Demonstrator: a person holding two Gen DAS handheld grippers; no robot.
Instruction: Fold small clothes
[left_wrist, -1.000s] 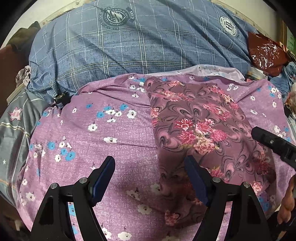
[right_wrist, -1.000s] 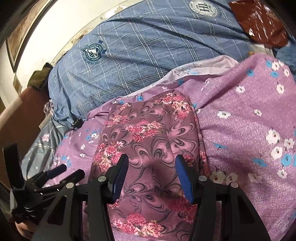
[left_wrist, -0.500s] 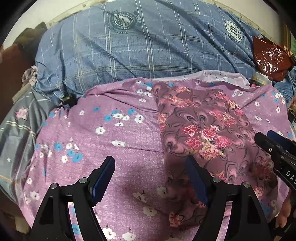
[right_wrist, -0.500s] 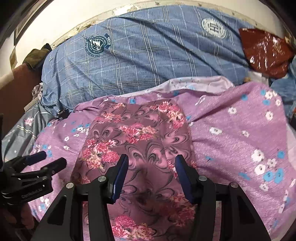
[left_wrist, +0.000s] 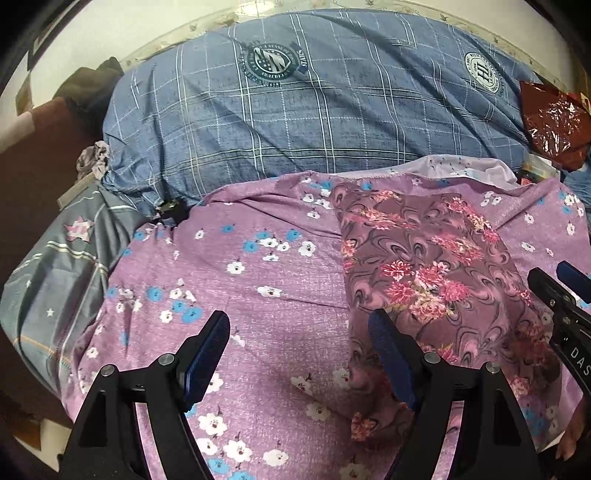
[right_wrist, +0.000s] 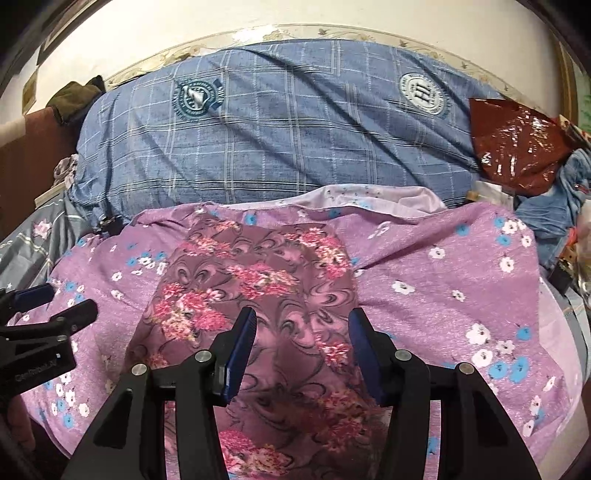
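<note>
Compared with the frame one second earlier, we see both views pulled back and raised: the blue checked pillow (right_wrist: 288, 133) fills more of the upper field, and more wall shows above it.

The floral garment (right_wrist: 258, 295) lies flat on the lilac flowered sheet (left_wrist: 240, 302), folded into a long strip.

The left gripper (left_wrist: 299, 354) hovers with jaws wide apart, holding nothing; its right pad (left_wrist: 391, 362) overlaps the garment's left edge in the view. Contact cannot be confirmed.

The right gripper (right_wrist: 301, 350) has jaws wide apart and empty, above the garment.

The garment's near end is cut off at 6 o'clock behind the right gripper. The red foil bag (right_wrist: 517, 144) sits at 2 o'clock.
</note>
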